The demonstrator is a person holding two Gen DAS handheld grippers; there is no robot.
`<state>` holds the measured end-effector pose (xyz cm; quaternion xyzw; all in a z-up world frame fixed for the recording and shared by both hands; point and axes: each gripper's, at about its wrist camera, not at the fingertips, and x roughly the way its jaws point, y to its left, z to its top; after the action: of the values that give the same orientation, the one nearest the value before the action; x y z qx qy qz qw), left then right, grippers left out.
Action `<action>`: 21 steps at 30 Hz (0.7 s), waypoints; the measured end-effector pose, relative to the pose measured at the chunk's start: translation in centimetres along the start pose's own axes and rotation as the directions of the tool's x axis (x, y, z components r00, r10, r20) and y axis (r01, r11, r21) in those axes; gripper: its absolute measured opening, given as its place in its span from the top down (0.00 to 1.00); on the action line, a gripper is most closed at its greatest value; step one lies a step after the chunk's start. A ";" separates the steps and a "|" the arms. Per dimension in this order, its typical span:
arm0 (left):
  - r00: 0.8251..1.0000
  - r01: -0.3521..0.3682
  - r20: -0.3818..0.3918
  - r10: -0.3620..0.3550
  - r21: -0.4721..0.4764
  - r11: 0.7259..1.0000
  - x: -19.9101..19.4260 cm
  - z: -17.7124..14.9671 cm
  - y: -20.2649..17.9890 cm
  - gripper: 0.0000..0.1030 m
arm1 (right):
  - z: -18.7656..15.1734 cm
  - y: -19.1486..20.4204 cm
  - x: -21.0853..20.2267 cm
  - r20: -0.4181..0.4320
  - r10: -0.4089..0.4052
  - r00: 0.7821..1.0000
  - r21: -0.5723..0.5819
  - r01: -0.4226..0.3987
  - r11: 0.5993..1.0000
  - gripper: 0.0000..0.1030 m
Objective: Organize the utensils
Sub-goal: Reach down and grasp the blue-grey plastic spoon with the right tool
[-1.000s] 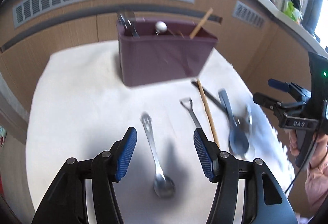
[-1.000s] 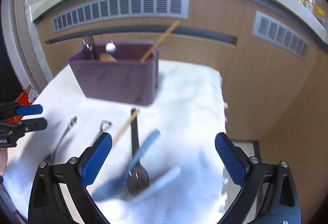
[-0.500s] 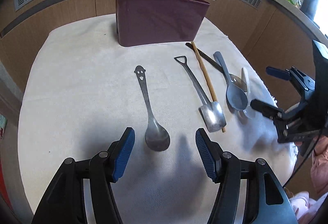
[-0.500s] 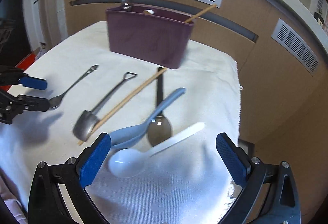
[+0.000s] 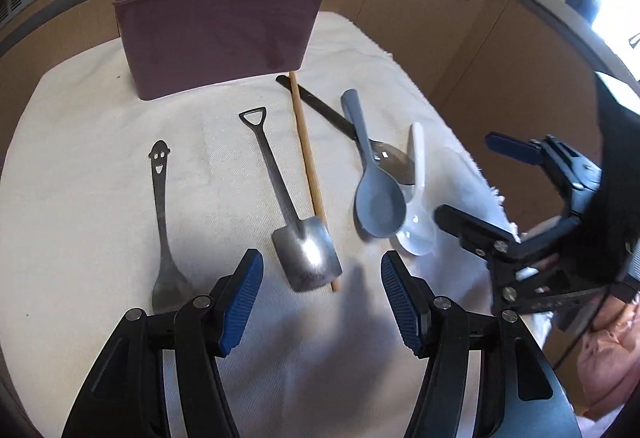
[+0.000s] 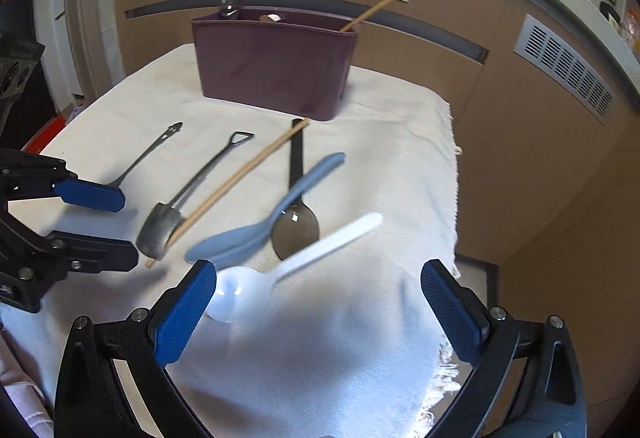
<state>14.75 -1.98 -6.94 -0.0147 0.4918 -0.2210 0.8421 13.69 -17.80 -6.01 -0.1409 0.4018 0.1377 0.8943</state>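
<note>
— White cloth (image 6: 360,358) covers the tabletop under us. How do our fingers stand?

— Both pairs apart, holding nothing. Our left gripper (image 5: 322,292) hovers just short of the shovel-shaped spoon (image 5: 306,254); our right gripper (image 6: 320,302) hangs over the white spoon (image 6: 240,296).

— And beyond those?

— We see a wooden chopstick (image 5: 306,157) lying along the shovel spoon, touching its bowl. The smiley-handled spoon (image 5: 162,213) lies apart, on the left. The grey-blue spoon (image 5: 376,199) lies across a dark-handled metal spoon (image 6: 296,224), with the white one just beside them.

— Farthest?

— We see the purple bin (image 5: 216,37) standing upright at the cloth's far side, a second chopstick (image 6: 370,13) and utensil handles poking from it, wood cabinets (image 6: 520,157) behind.
</note>
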 end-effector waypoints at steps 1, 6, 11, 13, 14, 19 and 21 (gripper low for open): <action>1.000 -0.019 -0.015 0.019 -0.007 1.000 0.6 0.1 0.0 0.40 | -0.2 -0.1 -0.1 0.004 -0.004 1.000 0.005 0.004 1.000 0.01; 0.993 -0.118 -0.015 0.118 0.036 0.992 1.6 0.1 -0.2 0.57 | -0.7 -0.8 -0.5 0.027 0.001 1.000 0.043 -0.002 0.999 0.01; 0.990 -0.138 0.004 0.138 0.025 0.990 0.5 0.2 1.6 0.73 | -0.2 -0.7 -0.1 0.030 0.023 0.999 0.048 -0.024 0.999 0.01; 0.987 -0.160 0.013 0.160 -0.006 0.987 -0.1 0.3 3.1 0.73 | 0.5 -0.5 0.1 0.036 0.040 0.999 0.068 -0.042 0.997 0.01; 0.985 -0.169 0.017 0.170 -0.018 0.985 -0.4 0.2 3.7 0.73 | 0.9 -0.4 0.4 0.037 0.053 0.998 0.081 -0.056 0.995 0.01; 0.982 -0.184 0.018 0.187 -0.102 0.978 -1.6 -0.3 6.9 0.73 | 3.6 1.0 3.4 0.001 0.082 0.997 0.103 -0.081 0.991 0.22; 0.984 -0.171 0.023 0.176 -0.131 0.976 -2.2 -0.7 7.4 0.73 | 4.6 1.4 5.4 -0.038 0.068 0.997 0.112 -0.063 0.992 0.38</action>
<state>15.93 5.70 -7.32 -0.0296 0.4900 -0.1143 0.8637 19.73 -14.17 -7.36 -0.0807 0.4317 0.1415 0.8872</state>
